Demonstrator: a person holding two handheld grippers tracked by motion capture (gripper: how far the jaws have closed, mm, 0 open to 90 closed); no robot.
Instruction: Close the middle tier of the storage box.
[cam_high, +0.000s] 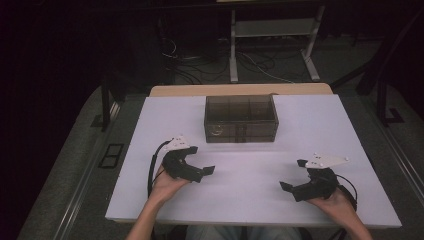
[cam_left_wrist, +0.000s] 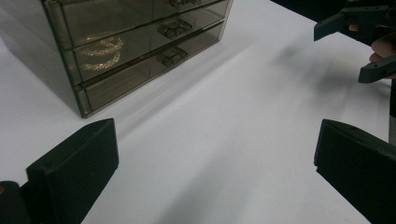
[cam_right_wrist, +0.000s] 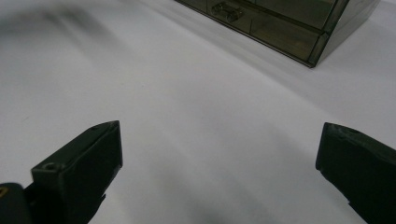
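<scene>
A white table (cam_high: 250, 190) is seen in a dark room. A smoky drawer box (cam_high: 240, 119) is set at the upper centre of the high view, drawers closed, gold bangles (cam_left_wrist: 100, 52) visible inside. The left claw (cam_high: 202, 167) at lower left and the right claw (cam_high: 294, 175) at lower right are held spread and empty, well apart from the box.

The drawer box (cam_right_wrist: 280, 28) is cut off by the right gripper view's top edge.
</scene>
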